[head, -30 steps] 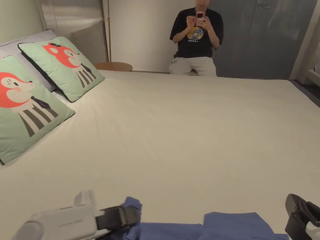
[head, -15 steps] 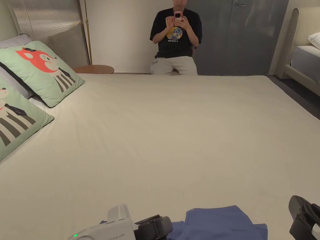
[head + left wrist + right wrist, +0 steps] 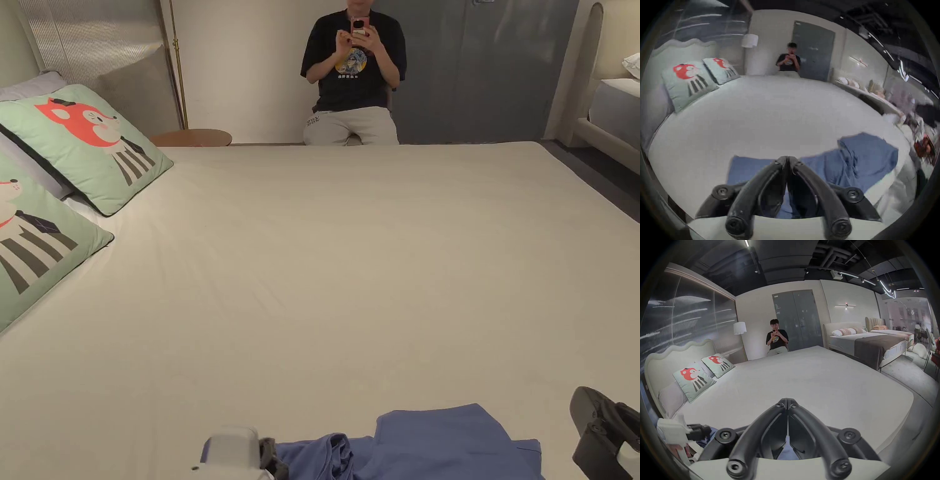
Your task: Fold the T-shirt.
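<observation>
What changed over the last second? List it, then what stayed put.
The left tongs swept rightward along the near edge of the bed and dropped low, dragging the shirt's left side inward; that cloth now lies bunched beside them. Whether they still grip it is unclear. The right tongs, pillows and seated person stayed put.

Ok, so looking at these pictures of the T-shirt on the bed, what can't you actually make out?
- T-shirt: in the head view the bottom edge cuts off its near part, so how far it is folded is unclear.
- Left gripper: jaws meet at the tips in its own view; motion blur hides whether cloth is pinched.
- Right gripper: jaws closed in its own view; the blue cloth beneath them is hidden by the jaws.
- Far shelf items: blurred in the left gripper view.
</observation>
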A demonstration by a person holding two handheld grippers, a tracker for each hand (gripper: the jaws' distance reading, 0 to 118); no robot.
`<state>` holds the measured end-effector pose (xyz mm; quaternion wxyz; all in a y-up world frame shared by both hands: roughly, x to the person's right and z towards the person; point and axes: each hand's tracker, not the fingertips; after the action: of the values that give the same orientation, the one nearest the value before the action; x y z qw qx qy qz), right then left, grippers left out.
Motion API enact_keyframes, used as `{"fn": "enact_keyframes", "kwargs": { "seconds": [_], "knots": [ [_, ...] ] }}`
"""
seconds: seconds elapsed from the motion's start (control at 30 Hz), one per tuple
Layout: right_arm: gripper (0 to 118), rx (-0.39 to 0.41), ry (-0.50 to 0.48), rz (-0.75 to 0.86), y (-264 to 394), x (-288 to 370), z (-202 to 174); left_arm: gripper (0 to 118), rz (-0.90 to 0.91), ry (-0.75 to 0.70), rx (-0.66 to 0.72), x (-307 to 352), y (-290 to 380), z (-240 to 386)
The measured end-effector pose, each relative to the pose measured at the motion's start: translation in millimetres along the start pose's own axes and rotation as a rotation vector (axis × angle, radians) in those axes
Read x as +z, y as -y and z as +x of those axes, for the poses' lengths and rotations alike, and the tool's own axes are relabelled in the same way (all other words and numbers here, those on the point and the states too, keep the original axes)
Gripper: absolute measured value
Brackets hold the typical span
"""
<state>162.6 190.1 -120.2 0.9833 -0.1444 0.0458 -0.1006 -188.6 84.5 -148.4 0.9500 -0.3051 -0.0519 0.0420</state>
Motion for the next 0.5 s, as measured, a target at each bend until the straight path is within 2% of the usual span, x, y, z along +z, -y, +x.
{"fn": "enact_keyframes", "kwargs": {
  "seconds": [0.1,0.4,0.5],
  "knots": [
    [0,-0.001,-0.001,0.001,-1.3,1.2,0.0,1,-0.020,-0.009,-0.130,-17.7,17.6,25.1],
    [0,-0.002,0.023,0.010,-3.3,6.9,16.3,1,0.020,0.033,-0.213,-36.8,21.0,84.0],
    [0,-0.005,0.035,0.013,-3.6,7.1,25.5,0,0.027,0.122,-0.202,-34.7,13.2,93.3]
  ]
}}
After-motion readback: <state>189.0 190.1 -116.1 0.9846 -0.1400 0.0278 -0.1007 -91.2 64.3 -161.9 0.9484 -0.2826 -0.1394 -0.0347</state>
